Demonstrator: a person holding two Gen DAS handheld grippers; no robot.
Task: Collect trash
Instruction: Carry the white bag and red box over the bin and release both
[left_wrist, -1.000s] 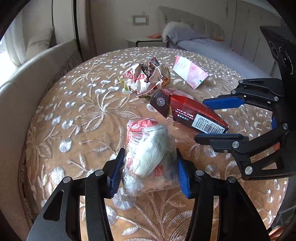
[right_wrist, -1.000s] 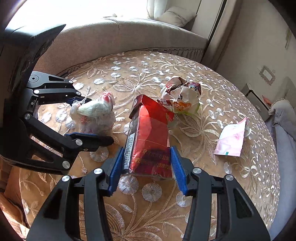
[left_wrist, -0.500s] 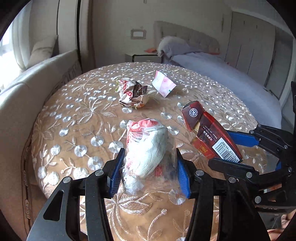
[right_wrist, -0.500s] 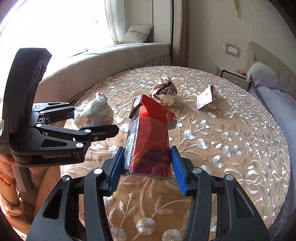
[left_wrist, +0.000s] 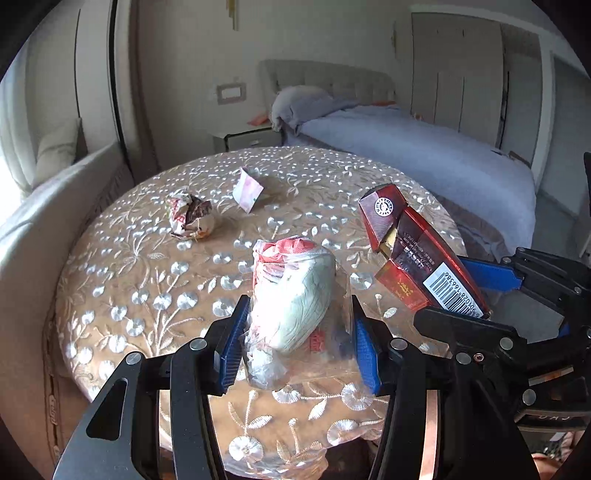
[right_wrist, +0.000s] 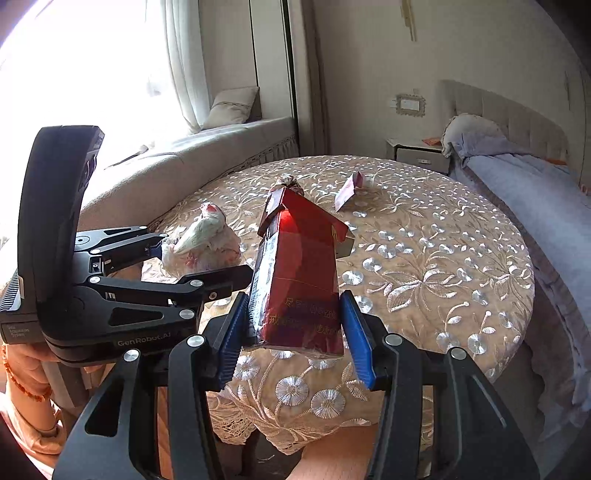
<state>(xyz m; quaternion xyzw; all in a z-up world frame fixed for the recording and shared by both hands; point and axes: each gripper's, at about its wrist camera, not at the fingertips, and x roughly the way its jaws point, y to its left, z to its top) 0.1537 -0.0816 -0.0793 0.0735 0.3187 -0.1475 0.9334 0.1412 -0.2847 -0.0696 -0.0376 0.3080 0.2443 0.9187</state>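
Note:
My left gripper (left_wrist: 297, 343) is shut on a clear plastic bag of white tissue (left_wrist: 291, 302) and holds it above the near edge of the round table (left_wrist: 147, 266). My right gripper (right_wrist: 295, 332) is shut on a red cigarette carton (right_wrist: 299, 280), also lifted; the carton shows in the left wrist view (left_wrist: 417, 258). The left gripper with its bag (right_wrist: 203, 240) shows at the left of the right wrist view. A crumpled wrapper (left_wrist: 190, 216) and a pink-and-white packet (left_wrist: 247, 190) lie on the far half of the table.
The table has a gold embroidered cloth. A bed (left_wrist: 424, 158) stands right of it and a cushioned window seat (right_wrist: 207, 147) left of it. A nightstand (left_wrist: 247, 138) stands behind the table. The person's arm (right_wrist: 26, 373) shows low left.
Both grippers have lifted and pulled back toward the table's near edge with their trash. The wrapper and packet stay on the table, now farther away.

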